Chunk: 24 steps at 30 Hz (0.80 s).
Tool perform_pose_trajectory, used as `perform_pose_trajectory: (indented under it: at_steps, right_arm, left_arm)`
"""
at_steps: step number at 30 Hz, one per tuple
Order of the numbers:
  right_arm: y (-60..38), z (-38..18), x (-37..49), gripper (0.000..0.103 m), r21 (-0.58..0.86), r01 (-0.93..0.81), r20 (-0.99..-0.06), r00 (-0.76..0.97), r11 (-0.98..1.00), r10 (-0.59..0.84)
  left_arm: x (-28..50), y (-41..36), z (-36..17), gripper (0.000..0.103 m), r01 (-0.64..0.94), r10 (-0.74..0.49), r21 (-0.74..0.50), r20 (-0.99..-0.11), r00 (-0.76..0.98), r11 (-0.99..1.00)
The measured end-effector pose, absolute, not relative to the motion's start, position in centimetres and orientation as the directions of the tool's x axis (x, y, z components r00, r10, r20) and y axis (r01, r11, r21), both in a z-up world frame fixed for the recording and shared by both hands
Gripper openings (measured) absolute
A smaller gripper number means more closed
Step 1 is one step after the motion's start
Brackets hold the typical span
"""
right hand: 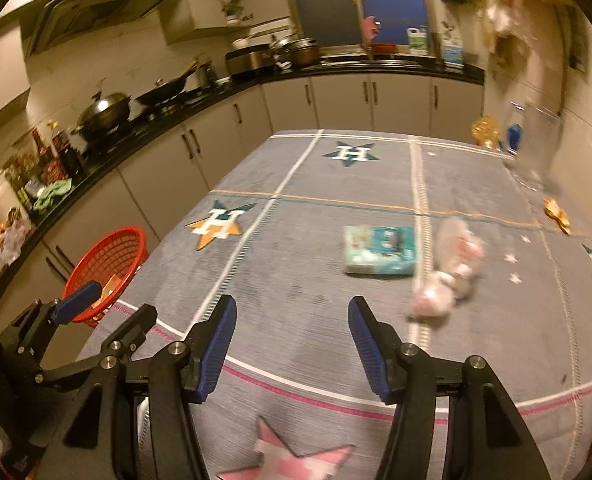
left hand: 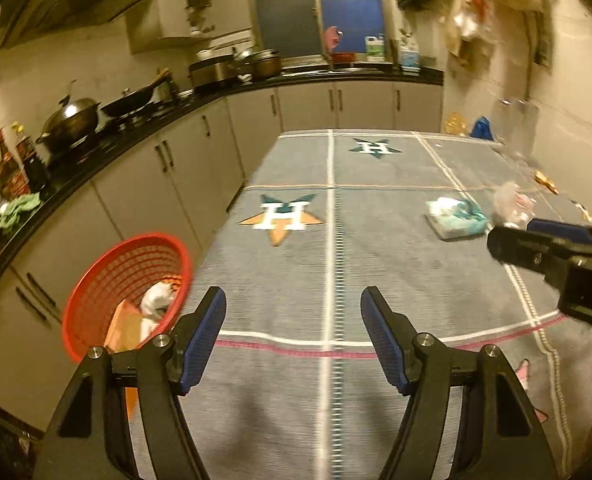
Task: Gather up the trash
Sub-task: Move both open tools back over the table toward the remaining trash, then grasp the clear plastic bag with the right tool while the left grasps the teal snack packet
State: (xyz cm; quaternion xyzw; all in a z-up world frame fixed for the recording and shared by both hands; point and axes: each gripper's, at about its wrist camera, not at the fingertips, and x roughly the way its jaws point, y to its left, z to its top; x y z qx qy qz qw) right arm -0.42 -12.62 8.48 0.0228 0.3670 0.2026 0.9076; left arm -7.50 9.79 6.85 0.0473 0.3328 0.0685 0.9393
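Note:
On the grey star-patterned tablecloth (left hand: 375, 272) lie a teal packet (left hand: 455, 218) (right hand: 379, 250) and, just to its right, a crumpled clear plastic wrapper (left hand: 509, 200) (right hand: 451, 276). A red mesh basket (left hand: 128, 280) (right hand: 104, 264) stands off the table's left edge, with paper and white scraps inside. My left gripper (left hand: 294, 320) hovers open over the cloth's near left part, with nothing between its blue pads. My right gripper (right hand: 292, 328) is open and empty too, short of the packet and the wrapper. Each gripper shows in the other's view, the right gripper (left hand: 511, 234) and the left gripper (right hand: 110, 310).
Small golden wrappers (right hand: 555, 216) (left hand: 545, 180) lie near the cloth's right edge. A clear container (right hand: 535, 144) stands at the far right corner. A black counter (left hand: 144, 136) with woks and pots runs along the left and back. Bags hang on the right wall.

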Motion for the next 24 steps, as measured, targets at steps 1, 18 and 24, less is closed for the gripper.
perform_pose_trajectory:
  at_steps: [1,18,24]
  right_arm:
    - [-13.3,8.5,-0.4,0.063,0.195,-0.341,-0.656,0.652,0.920,0.381]
    - [-24.2,9.4,2.4,0.063,0.321,-0.116,-0.645,0.700,0.940,0.307]
    - [-26.1,7.6,6.0,0.063,0.393,-0.045,-0.702,0.630,0.918,0.332]
  left_arm:
    - [-7.4,9.1,6.8,0.069,-0.083,0.152,0.139,-0.620,0.769,0.987]
    - [-6.1,6.5,6.4,0.070,-0.003,0.098,0.147,-0.639,0.763,0.989]
    - [-5.4,7.2,6.1,0.071,0.007,0.081,0.130,-0.655,0.752,0.991]
